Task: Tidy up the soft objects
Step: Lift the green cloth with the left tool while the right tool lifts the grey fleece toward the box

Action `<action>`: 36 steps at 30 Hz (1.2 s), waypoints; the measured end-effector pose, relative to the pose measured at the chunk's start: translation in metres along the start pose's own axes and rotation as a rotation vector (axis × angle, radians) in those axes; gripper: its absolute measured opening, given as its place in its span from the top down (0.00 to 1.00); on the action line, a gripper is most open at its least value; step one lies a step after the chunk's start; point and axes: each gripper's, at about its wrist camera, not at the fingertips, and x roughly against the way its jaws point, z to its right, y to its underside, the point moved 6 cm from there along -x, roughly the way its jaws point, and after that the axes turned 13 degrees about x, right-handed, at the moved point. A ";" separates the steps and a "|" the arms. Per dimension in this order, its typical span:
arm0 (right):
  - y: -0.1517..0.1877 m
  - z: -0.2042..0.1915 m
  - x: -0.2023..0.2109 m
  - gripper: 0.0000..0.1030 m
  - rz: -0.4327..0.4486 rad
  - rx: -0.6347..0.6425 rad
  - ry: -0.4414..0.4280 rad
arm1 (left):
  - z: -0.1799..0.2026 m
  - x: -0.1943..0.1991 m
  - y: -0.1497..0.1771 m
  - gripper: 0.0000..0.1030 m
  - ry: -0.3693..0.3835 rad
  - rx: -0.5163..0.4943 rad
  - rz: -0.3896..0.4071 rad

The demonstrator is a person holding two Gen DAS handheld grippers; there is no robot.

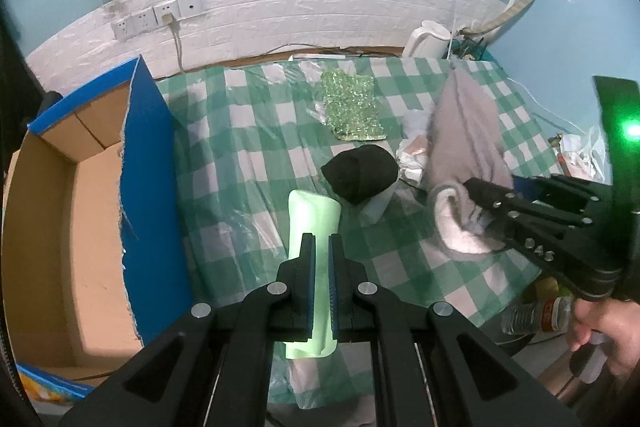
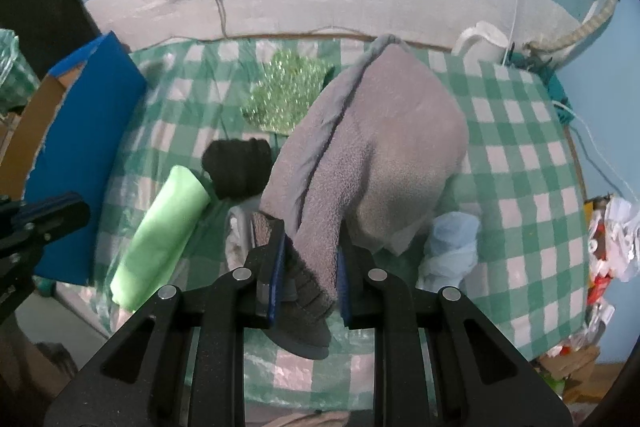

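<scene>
The grey towel (image 2: 372, 147) hid most of the bubble wrap (image 2: 280, 95) and the white items beneath it. The cardboard box (image 1: 60, 227) ran off the left edge, its contents unseen. A bottle (image 1: 536, 315) label was too small to read, and clutter (image 2: 608, 239) at the desk's right edge stayed indistinct.

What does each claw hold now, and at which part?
The left claw grips the light green cloth at its near end. The right claw grips the grey towel at its near edge.
</scene>
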 end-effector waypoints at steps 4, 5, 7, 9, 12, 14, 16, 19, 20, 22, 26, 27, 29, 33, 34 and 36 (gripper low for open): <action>-0.002 -0.002 0.012 0.81 0.025 0.008 0.000 | -0.008 -0.008 0.001 0.93 0.007 0.024 -0.029; -0.003 -0.003 0.014 0.81 0.029 0.009 -0.001 | -0.010 -0.012 0.002 0.90 0.010 0.033 -0.043; -0.004 -0.003 0.017 0.81 0.036 0.011 -0.003 | -0.014 -0.023 0.007 0.83 0.018 0.061 -0.084; -0.006 -0.003 0.020 0.81 0.042 0.012 -0.007 | -0.015 -0.031 0.011 0.73 0.022 0.072 -0.110; -0.007 -0.004 0.022 0.81 0.047 0.013 -0.013 | -0.013 -0.043 0.018 0.64 0.003 0.065 -0.138; -0.006 -0.005 0.022 0.81 0.048 0.016 -0.018 | -0.011 -0.050 0.020 0.58 -0.015 0.054 -0.141; -0.006 -0.004 0.022 0.81 0.048 0.015 -0.021 | -0.011 -0.056 0.022 0.52 -0.023 0.050 -0.156; -0.005 -0.004 0.022 0.81 0.048 0.016 -0.022 | -0.010 -0.066 0.026 0.52 -0.037 0.049 -0.170; -0.005 -0.004 0.022 0.81 0.048 0.016 -0.022 | -0.010 -0.069 0.027 0.52 -0.045 0.047 -0.176; -0.005 -0.003 0.022 0.81 0.049 0.013 -0.024 | -0.011 -0.076 0.029 0.52 -0.057 0.042 -0.189; -0.005 -0.001 0.021 0.81 0.050 0.006 -0.027 | -0.011 -0.088 0.035 0.52 -0.082 0.032 -0.212; -0.005 -0.001 0.021 0.81 0.050 0.005 -0.029 | -0.010 -0.089 0.035 0.52 -0.086 0.029 -0.213; -0.005 0.000 0.021 0.81 0.048 0.005 -0.031 | -0.010 -0.091 0.037 0.52 -0.095 0.013 -0.207; -0.004 -0.001 0.019 0.81 0.045 0.008 -0.034 | -0.004 -0.091 0.042 0.80 -0.126 -0.028 -0.197; -0.004 -0.001 0.019 0.81 0.045 0.008 -0.034 | -0.004 -0.092 0.044 0.81 -0.136 -0.041 -0.198; -0.004 -0.001 0.019 0.81 0.042 0.010 -0.033 | 0.001 -0.093 0.048 0.93 -0.141 -0.049 -0.195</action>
